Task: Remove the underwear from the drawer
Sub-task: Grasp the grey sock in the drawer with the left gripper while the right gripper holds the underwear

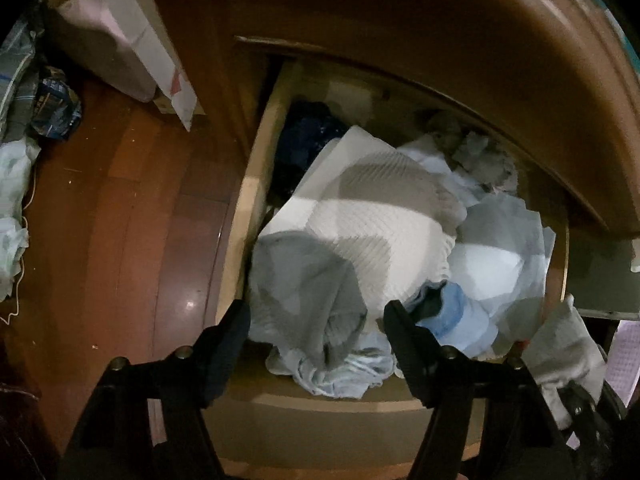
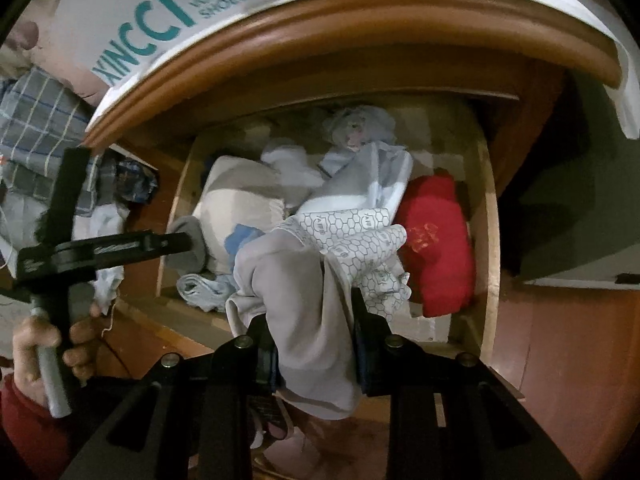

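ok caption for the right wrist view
Right gripper shut on a grey garment above the open drawer.

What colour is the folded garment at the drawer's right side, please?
Red garment, seen best from the right wrist.

Home bedroom: open wooden drawer (image 1: 256, 168) crammed with folded clothes (image 1: 372, 216), brown wood floor (image 1: 120, 208) at 9 o'clock, shoe box (image 2: 168, 12) on the dresser top at 12, laundry heaps (image 1: 16, 200) along the floor edge.

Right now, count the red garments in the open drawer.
1. The red garment lies at the drawer's right side, beside the honeycomb-print cloth. Others may be buried under the pile.
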`<state>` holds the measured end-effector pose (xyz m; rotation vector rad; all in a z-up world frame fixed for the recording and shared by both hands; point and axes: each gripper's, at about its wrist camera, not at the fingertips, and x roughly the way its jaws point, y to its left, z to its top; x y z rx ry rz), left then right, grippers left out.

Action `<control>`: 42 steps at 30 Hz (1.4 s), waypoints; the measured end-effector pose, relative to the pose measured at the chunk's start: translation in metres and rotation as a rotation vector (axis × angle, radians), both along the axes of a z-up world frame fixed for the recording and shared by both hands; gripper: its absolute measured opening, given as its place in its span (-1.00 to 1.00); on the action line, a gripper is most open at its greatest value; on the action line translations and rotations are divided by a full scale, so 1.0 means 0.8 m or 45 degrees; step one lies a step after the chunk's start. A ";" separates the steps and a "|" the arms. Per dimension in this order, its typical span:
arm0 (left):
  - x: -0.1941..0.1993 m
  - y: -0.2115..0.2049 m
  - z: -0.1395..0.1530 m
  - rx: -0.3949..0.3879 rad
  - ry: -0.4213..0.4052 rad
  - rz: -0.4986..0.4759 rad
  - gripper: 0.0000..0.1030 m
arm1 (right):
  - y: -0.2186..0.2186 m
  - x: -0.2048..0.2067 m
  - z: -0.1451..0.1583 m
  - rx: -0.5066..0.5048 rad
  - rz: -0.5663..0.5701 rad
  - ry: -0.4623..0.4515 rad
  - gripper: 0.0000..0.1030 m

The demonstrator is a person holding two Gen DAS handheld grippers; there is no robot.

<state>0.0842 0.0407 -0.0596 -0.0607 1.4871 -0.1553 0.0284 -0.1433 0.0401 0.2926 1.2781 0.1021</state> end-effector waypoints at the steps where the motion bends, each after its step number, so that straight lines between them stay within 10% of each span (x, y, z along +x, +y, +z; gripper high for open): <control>1: 0.001 -0.002 -0.002 0.004 0.004 0.000 0.38 | 0.000 0.000 0.002 0.009 0.002 -0.004 -0.51; 12: 0.000 -0.029 -0.023 0.111 0.003 -0.089 0.38 | -0.002 -0.003 0.004 0.031 0.006 0.004 -0.50; 23: 0.005 -0.007 -0.034 0.084 0.012 -0.054 -0.26 | 0.000 -0.001 0.001 0.033 0.019 0.005 -0.50; 42: -0.021 0.013 0.050 -0.089 -0.156 -0.148 -0.38 | 0.002 0.002 -0.001 0.004 0.011 -0.034 -0.50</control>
